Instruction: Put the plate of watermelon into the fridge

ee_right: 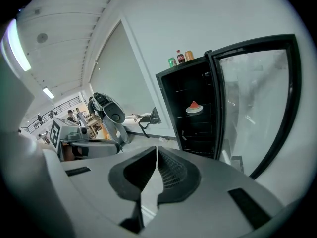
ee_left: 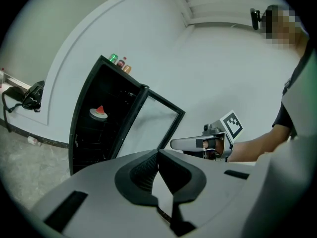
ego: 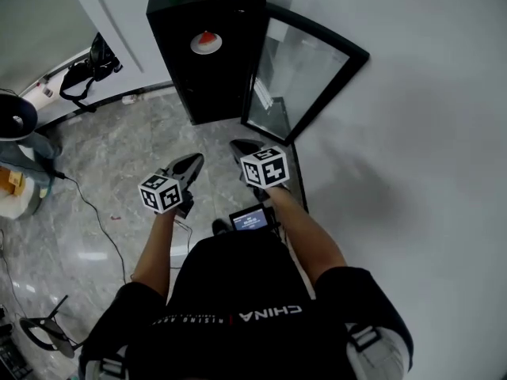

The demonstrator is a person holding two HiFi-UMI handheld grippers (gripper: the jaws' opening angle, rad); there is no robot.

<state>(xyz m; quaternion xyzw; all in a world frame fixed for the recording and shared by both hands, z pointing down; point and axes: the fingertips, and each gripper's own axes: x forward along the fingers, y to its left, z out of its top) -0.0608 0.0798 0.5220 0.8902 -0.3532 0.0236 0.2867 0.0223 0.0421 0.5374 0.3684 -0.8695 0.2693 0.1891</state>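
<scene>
Jaws closed on nothing on both left gripper [ee_left: 158,155] and right gripper [ee_right: 157,151], both well back from fridge [ee_right: 198,133], plate [ee_right: 194,110] of watermelon [ee_right: 194,104] sits on a shelf inside; risk: slamming open door [ee_right: 257,98] jolts plate.

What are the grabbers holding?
Nothing. The left gripper and right gripper are both shut and empty; the plate of watermelon sits inside the fridge.

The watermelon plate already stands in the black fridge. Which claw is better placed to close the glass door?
Probably right. The right claw hangs just before the open black-framed glass door, which swings out on that side; the left claw is farther from it. Both claws are shut, empty.
</scene>
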